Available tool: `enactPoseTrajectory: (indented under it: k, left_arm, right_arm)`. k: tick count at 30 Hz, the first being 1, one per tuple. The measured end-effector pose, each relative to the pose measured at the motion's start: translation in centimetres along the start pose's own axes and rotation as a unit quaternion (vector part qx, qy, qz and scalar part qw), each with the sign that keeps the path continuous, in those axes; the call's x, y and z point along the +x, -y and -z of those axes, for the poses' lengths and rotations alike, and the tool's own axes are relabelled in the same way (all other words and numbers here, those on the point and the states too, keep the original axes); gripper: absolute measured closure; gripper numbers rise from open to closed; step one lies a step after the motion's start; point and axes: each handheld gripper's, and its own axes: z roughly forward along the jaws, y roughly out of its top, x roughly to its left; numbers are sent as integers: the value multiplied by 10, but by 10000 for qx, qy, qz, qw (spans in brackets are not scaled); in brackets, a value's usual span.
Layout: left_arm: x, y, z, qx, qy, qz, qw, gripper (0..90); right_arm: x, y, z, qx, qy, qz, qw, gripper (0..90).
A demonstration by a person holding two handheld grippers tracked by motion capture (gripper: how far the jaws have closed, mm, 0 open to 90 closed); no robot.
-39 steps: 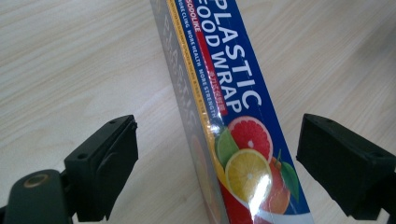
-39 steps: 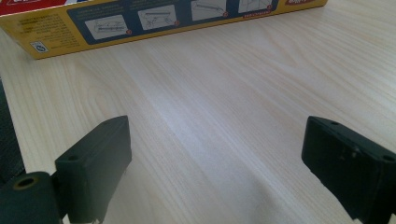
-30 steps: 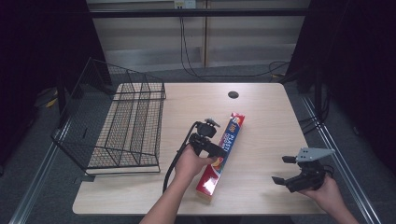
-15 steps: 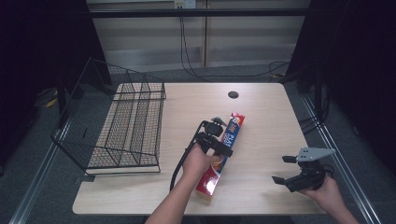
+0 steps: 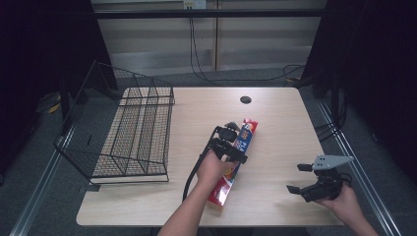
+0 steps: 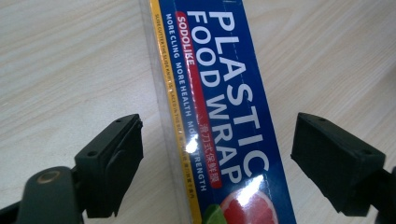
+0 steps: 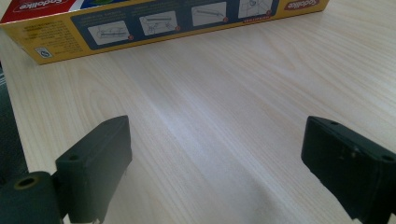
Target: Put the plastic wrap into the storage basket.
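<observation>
The high view is looking forward and down over the whole table (image 5: 275, 113). The left gripper view is sitting close above the plastic food wrap box (image 6: 219, 112), facing straight down between its own jaws. The right gripper view is looking low across bare tabletop toward that same box (image 7: 163, 21), farther ahead.

Stood on a grey floor (image 5: 44, 172), a light wooden table (image 5: 275, 123) with rounded corners and a round dark cable hole (image 5: 245, 100) near its far edge. Rested on the table's left part, a black wire rack (image 5: 133, 132), its tall side leaning out past the edge. Ran behind the table, a pale panelled wall (image 5: 255, 44) with black cables (image 5: 196, 54) hanging down it to the floor. Hung at both sides, dark curtains (image 5: 44, 59). Lay even and soft over the wood, the light.
</observation>
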Motion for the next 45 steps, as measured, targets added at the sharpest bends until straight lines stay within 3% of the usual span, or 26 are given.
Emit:
enactPoseTrajectory:
  k: [15,23,30,31,33,34,36,40,45]
  left_arm:
    - [0,3,-11,114,-32,29,9999,217]
    - [-1,6,-16,-28,25,69,10000,288]
    - [-5,4,-16,55,-165,28,9998,337]
    - [-7,3,-15,35,-269,29,9996,348]
    - [-7,3,-13,76,-345,-18,9994,369]
    - [-6,2,-8,196,-385,-208,9989,385]
    - [-6,3,-6,241,-420,-380,9981,425]
    - [0,5,0,337,-241,-328,9986,433]
    - [2,3,11,403,-337,-457,9976,433]
  right_arm:
    - [0,-1,1,-52,7,-17,10000,87]
    - [-1,-1,1,-62,16,-42,10000,87]
    - [-1,-1,1,-72,15,-38,10000,87]
    - [-1,-1,1,-72,13,-28,10000,87]
    - [-1,-1,1,-70,15,-9,10000,87]
    - [-1,-1,1,-73,22,-11,10000,87]
    - [-1,-1,1,-85,16,-34,10000,87]
    - [-2,-1,1,-87,10,-31,10000,87]
    - [-2,-1,1,-130,-6,-45,9999,87]
